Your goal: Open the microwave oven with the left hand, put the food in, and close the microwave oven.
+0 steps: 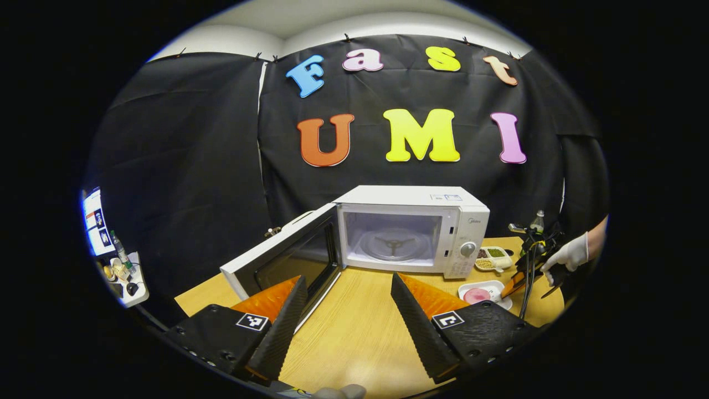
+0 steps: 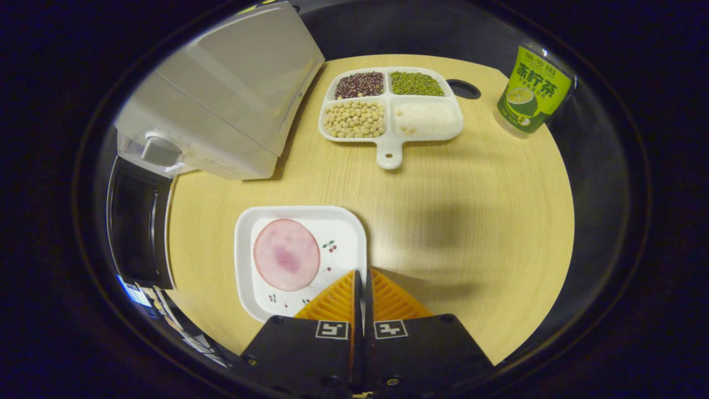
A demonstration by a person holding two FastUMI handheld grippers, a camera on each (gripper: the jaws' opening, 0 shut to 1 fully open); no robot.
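Microwave [image 1: 412, 230] door [image 1: 282, 257] is open. Plate [image 2: 299, 260] with the ham slice [image 2: 286, 254] sits just right of it. Looks stiff, light and slick, so I'd pinch the rim. Right gripper [image 2: 363, 285] is closed at that rim, though I can't tell if it's gripping. Left gripper [image 1: 349, 291] is wide open, empty.

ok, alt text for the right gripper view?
The right gripper, fingers closed together, hangs over the edge of a white plate holding a pink ham slice on a wooden table. Behind sit a microwave, a divided tray and a green bottle.
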